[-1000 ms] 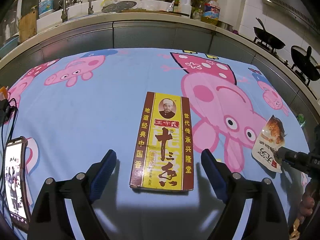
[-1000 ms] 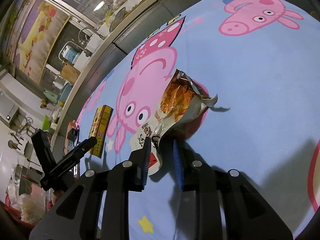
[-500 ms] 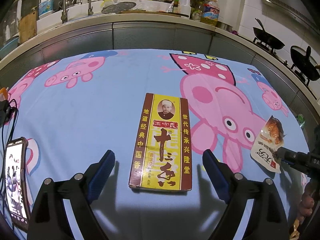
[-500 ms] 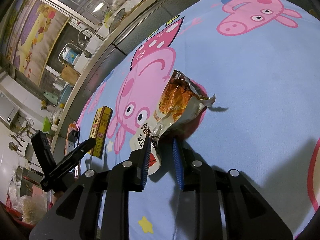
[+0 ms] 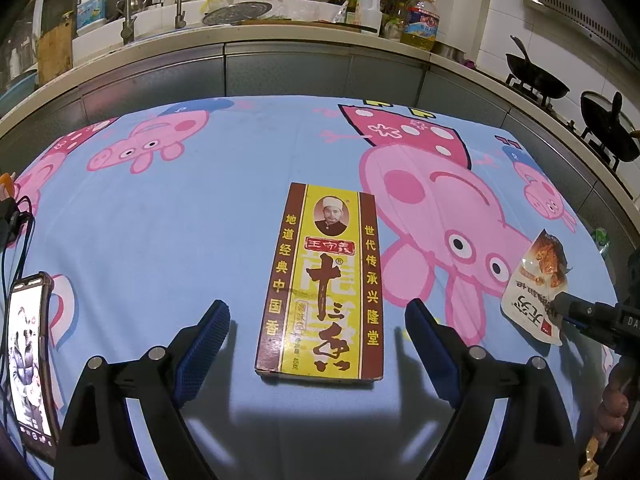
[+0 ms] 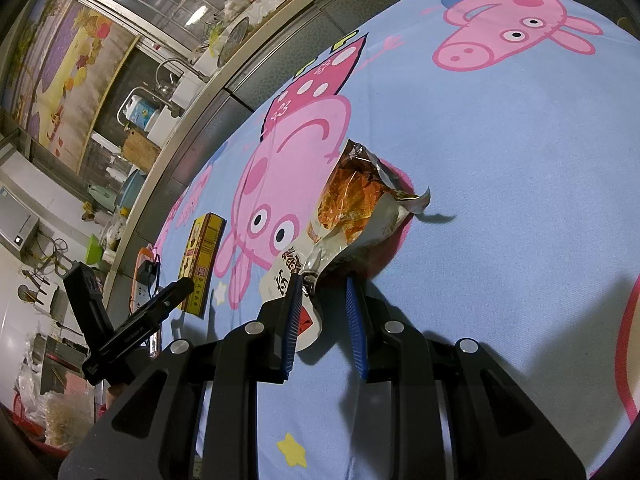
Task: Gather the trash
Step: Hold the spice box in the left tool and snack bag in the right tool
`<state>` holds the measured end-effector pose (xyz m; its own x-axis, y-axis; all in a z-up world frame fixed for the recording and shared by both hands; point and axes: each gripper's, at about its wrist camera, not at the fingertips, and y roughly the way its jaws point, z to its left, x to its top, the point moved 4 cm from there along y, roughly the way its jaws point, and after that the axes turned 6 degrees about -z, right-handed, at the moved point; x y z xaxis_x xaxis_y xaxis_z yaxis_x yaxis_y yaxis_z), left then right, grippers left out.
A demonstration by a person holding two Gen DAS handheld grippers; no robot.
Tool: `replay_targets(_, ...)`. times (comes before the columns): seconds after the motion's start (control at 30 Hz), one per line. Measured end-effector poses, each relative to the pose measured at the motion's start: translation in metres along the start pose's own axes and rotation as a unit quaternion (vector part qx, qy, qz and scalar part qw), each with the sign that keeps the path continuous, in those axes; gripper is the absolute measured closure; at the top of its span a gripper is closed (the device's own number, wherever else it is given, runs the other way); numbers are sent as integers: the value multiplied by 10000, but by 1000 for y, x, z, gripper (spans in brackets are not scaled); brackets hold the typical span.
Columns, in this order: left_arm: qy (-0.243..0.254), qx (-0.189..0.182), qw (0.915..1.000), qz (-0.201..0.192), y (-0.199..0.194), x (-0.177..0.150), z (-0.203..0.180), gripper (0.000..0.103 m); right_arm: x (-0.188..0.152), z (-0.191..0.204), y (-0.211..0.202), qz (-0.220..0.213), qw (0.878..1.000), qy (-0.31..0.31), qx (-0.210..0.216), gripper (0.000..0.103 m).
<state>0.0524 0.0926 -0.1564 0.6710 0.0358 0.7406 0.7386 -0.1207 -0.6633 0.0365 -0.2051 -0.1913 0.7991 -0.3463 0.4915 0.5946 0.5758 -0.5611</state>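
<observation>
Far to the left of the yellow box, a phone lies at the edge of the worktop, on the blue pig cloth.

The left gripper hangs over the near end of the box. Its fingers are spread wide, one on each side of the box, and they do not touch it. The box lies flat on the cloth.

To the right of the box, past the big pink pig, lies a torn snack bag. The right gripper has its fingers close together around the near end of the bag. One finger touches the bag. There looks to be a gap at the other finger, so the bag does not seem to be squeezed yet.

Almost nothing has changed in the last second. Both hands have stayed where they were, and the box and the bag lie in the same spots. So no trash has been picked up yet. I think both hands are lined up and ready to grab, the left one the box and the right one the bag.
</observation>
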Motion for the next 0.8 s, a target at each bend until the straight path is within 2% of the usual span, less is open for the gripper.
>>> replay_targets(0.37,-15,-22,9999,99,11,-1,1,12,1,0,0,-3,10000,8,-9,80)
replay_targets(0.63,-28,25,9999,146,16,1,2,13,4,0,-1,-17,10000,5,30,73)
replay_targets(0.7,-18,102,9999,135,16,1,2,19,6,1,0,-20,10000,3,39,72)
replay_targets(0.77,35,157,9998,83,15,2,2,40,9,2,1,-26,10000,-12,41,72)
replay_targets(0.8,73,120,9999,60,14,3,1,43,10,2,2,-34,10000,-25,37,72)
